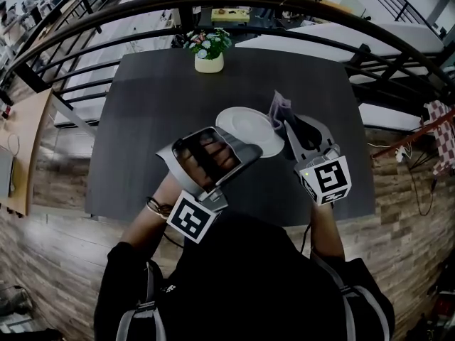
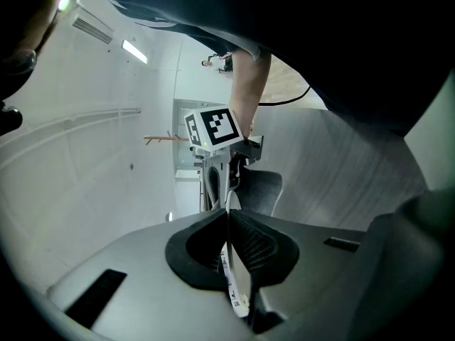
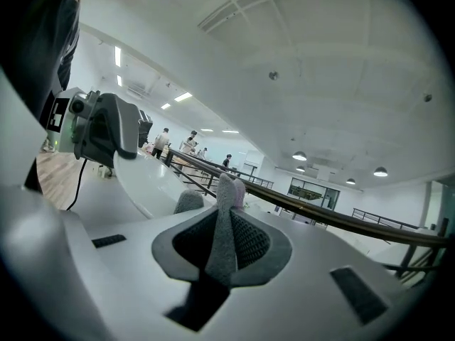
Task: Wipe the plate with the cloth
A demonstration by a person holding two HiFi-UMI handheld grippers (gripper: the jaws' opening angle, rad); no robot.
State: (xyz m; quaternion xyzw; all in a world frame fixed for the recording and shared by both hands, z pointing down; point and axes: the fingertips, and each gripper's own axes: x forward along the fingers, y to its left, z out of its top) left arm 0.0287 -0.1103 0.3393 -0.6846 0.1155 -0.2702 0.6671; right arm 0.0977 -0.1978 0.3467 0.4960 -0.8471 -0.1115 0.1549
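Mid-frame, the left hand-held gripper (image 1: 245,153) clamps the plate (image 1: 249,128) by its rim. The right hand-held gripper (image 1: 287,125) pinches the cloth (image 1: 279,106) at its right edge.

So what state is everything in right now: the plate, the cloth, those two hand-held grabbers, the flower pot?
left gripper: jaws shut on the rim of the plate.
right gripper: jaws shut on the cloth.
plate: held by its rim, over the table; can't tell if it's lifted.
cloth: bunched, its end sticking up beside the plate.
flower pot: upright, at the table's far side.
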